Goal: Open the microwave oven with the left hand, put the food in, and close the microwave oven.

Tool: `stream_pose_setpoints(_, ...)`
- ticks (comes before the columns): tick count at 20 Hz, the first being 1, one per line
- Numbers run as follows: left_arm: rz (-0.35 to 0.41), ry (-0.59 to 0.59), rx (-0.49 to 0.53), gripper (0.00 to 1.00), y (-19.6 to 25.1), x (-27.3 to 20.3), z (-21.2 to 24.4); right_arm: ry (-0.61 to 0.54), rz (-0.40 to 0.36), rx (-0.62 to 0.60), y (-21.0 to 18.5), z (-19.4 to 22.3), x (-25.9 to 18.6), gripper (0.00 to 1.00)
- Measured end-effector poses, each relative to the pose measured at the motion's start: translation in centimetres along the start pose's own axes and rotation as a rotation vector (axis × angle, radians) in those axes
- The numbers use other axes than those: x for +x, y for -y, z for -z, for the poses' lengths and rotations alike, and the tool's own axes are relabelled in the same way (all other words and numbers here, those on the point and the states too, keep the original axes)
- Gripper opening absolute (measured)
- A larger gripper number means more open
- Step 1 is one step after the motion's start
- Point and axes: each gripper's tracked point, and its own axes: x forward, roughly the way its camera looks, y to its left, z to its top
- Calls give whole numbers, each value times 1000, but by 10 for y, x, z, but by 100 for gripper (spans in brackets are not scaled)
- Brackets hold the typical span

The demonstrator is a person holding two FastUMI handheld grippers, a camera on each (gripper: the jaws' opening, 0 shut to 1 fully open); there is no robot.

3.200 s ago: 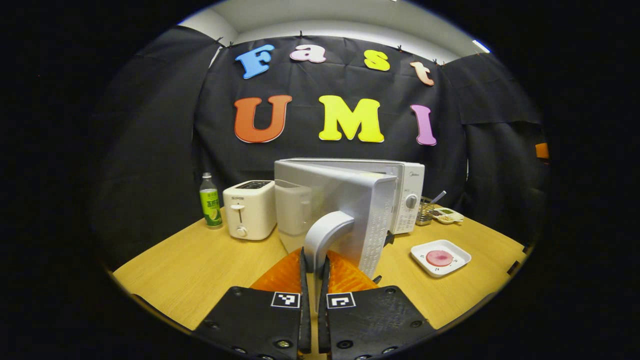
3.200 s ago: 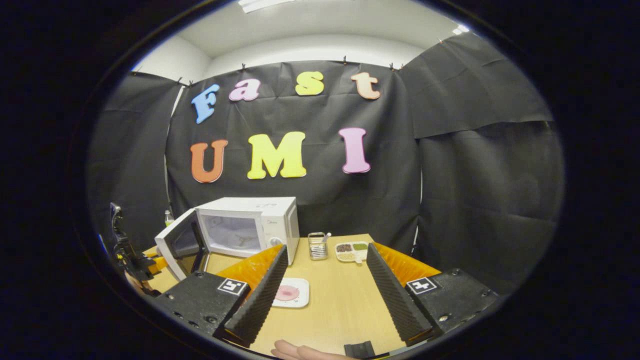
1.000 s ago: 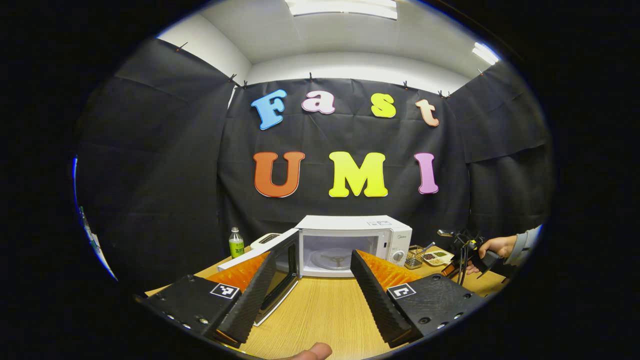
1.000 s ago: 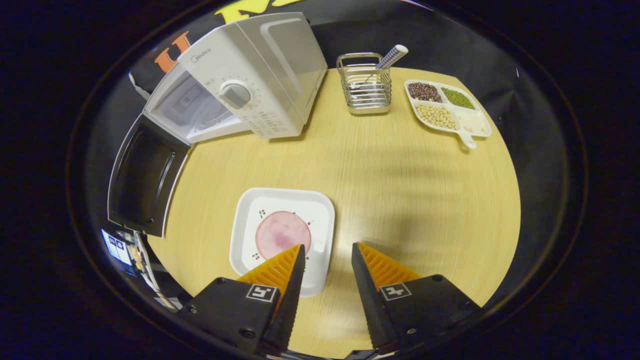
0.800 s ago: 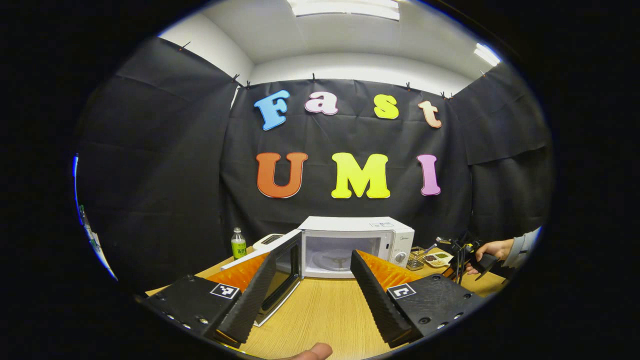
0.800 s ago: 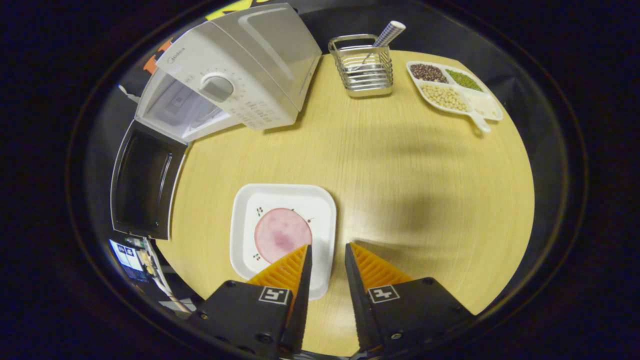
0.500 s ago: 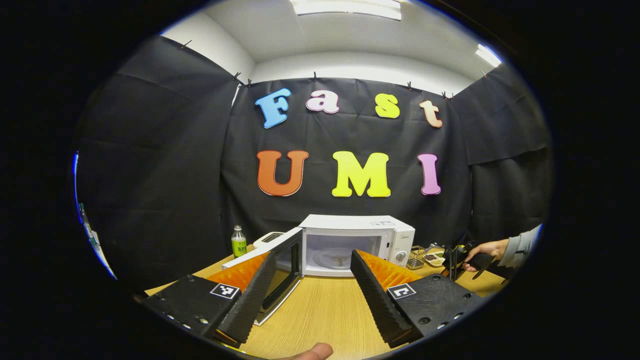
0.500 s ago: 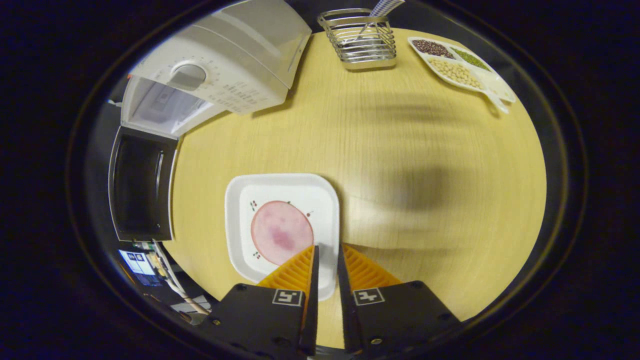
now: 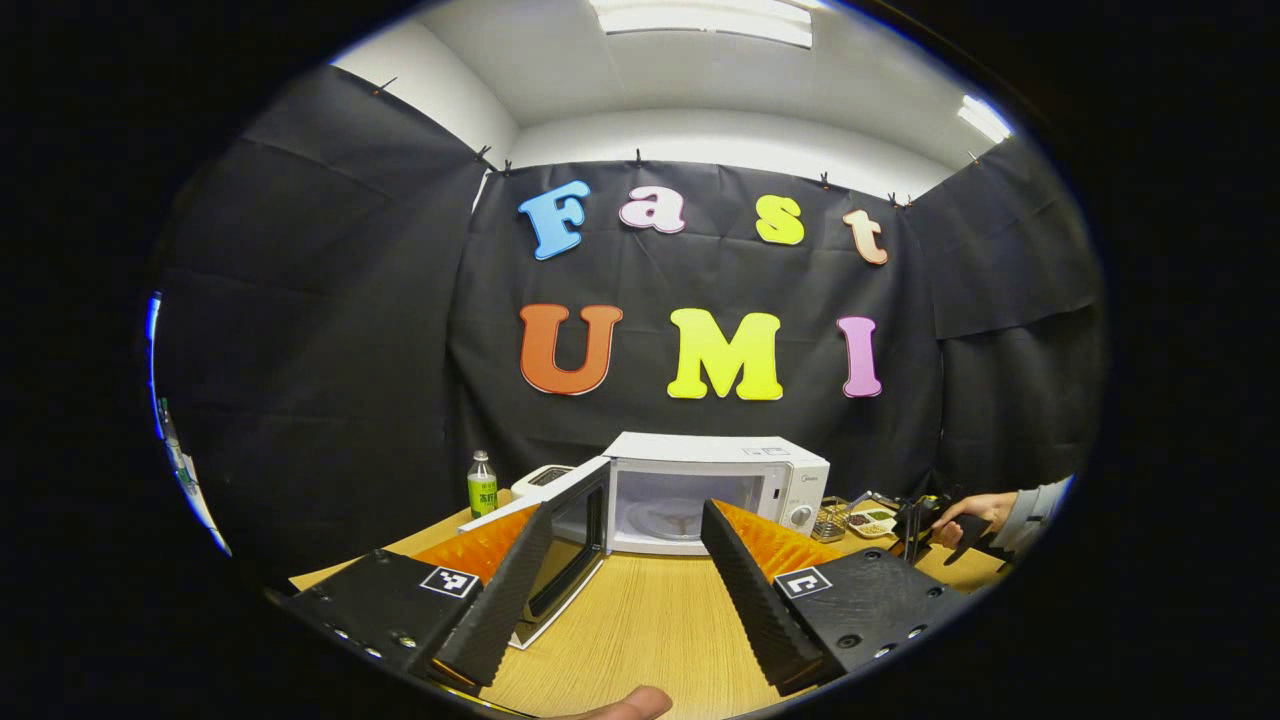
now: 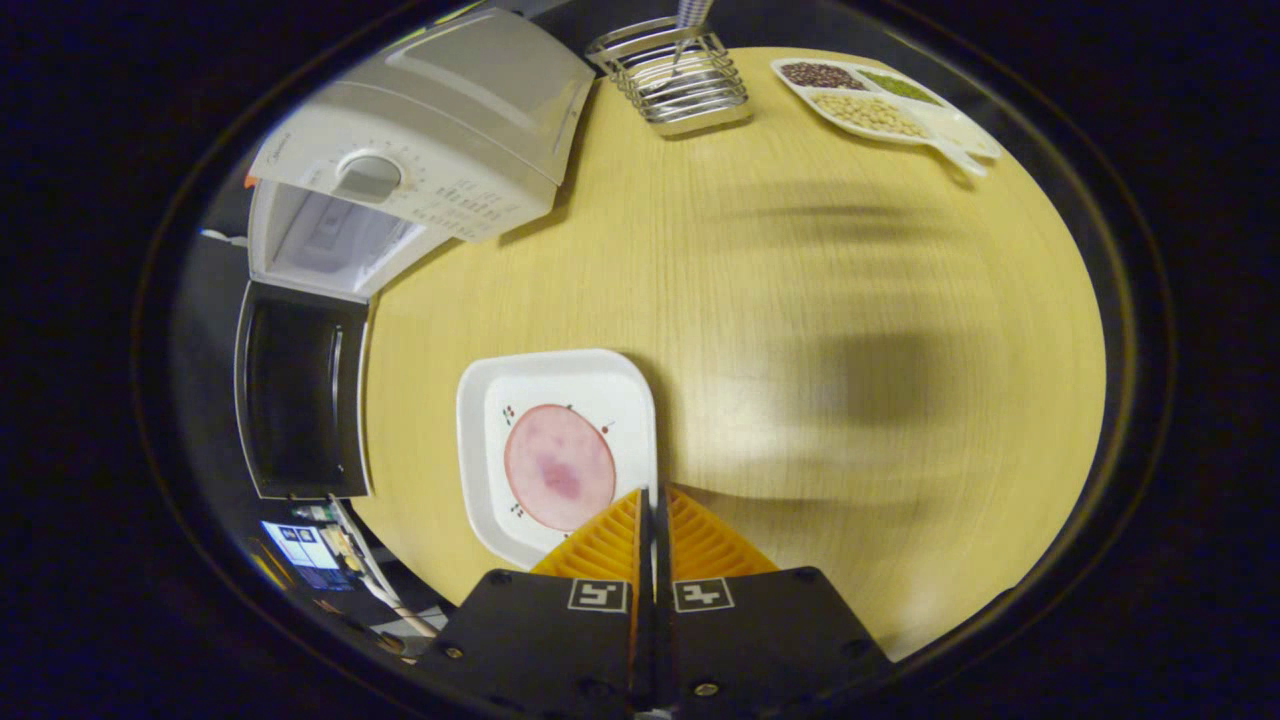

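Observation:
The white microwave (image 9: 720, 470) stands at the back of the wooden table, its door (image 9: 575, 520) swung open to the left and its cavity bare. My left gripper (image 9: 628, 508) hovers open some way in front of it, holding nothing. From above, the right gripper view looks down on a square white plate (image 10: 500, 375) carrying a round pink slice of food (image 10: 558, 466). My right gripper (image 10: 655, 492) is shut on the plate's right rim. The plate rests on the table to the right of the open door (image 10: 298, 400).
A green bottle (image 9: 482, 485) and a toaster (image 9: 540, 478) stand left of the microwave. A wire rack (image 10: 670, 70) and a divided dish of beans (image 10: 880, 105) sit at the table's far side. A hand (image 9: 965, 505) shows at the right.
My right gripper's fingers have come together on the plate's right rim. My left gripper has stayed open and almost still, well back from the microwave.

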Motion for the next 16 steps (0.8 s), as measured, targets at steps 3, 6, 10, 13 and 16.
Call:
stream_pose_setpoints(3, 14, 19, -13, 92, -3, -6, -2, 68, -65, 93, -14, 13, -12, 4)
stream_pose_setpoints(6, 18, 19, -30, 92, -12, -10, 2, 101, -84, 120, -29, 29, -14, 4)
stream_pose_setpoints(10, 15, 30, -57, 92, -26, -17, 1, 108, -114, 124, -51, 45, -13, 4)
stream_pose_setpoints(13, 17, 30, -74, 92, -32, -21, 2, 108, -164, 134, -66, 50, -13, 4)
stream_pose_setpoints(16, 14, 25, -63, 92, -35, -24, 3, 137, -202, 139, -80, 51, -20, 4)
